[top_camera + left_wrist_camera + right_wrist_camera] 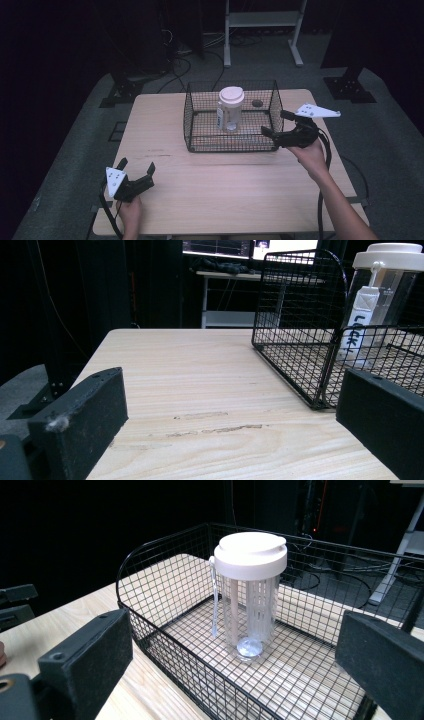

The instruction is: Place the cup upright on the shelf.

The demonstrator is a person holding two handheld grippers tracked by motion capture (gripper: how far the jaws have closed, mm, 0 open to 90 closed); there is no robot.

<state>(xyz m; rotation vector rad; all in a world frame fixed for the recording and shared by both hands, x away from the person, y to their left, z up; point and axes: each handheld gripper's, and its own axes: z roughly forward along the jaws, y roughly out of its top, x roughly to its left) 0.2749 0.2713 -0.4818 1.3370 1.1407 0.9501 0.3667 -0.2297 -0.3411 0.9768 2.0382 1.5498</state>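
One clear white-lidded bottle upright inside black wire basket.

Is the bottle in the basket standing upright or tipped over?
Upright. The bottle stands on its base on the floor of the wire basket, white lid on top.

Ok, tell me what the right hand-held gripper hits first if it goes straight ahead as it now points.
Most likely the near wall of the wire basket: the right hand-held gripper sits open just outside it. Beyond the mesh stands the clear bottle with its white lid, though depth is hard to judge.
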